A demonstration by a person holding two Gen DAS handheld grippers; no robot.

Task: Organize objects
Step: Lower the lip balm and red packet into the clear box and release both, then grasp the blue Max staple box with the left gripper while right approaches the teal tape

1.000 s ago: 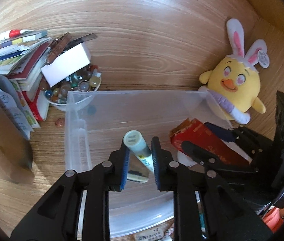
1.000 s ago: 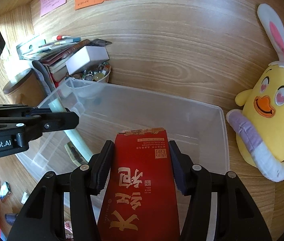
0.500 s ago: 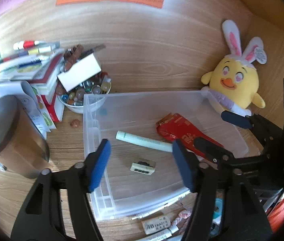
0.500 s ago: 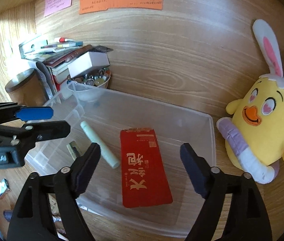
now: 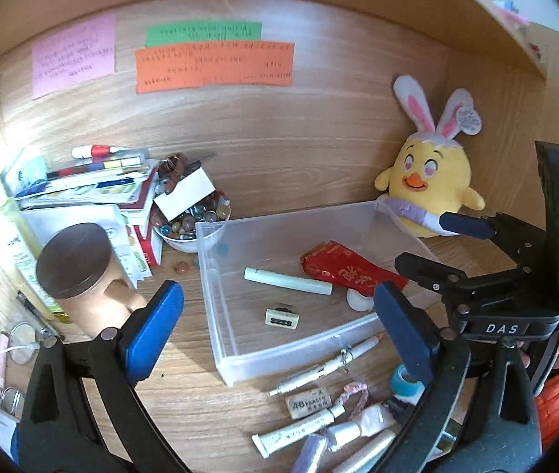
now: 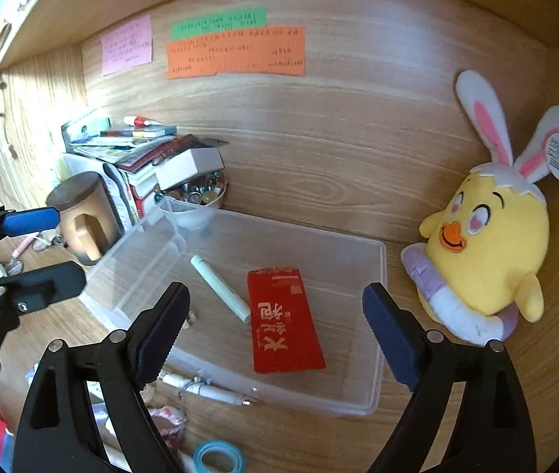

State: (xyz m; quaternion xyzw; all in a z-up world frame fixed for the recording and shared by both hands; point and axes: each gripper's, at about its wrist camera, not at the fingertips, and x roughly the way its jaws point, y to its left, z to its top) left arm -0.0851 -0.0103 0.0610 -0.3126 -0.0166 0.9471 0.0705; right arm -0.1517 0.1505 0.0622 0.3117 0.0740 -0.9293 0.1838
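In the centre of the frame, your clear plastic box stands on the wooden worktop, and inside it lie a red packet, a pale green tube, a small stamp-like block and a small white round piece. The tube and the packet lie side by side, close together, on the bottom of the box. Your left gripper is opening its jaws wide and nothing is between the pads. Your right gripper is also opening, and its pads do not touch the packet below. At the lower edge, in front of the box, pens, an eraser and a roll of blue tape lie loose. At the right sits a yellow plush chick, and at the upper left a bowl of marbles beside a stack of books.
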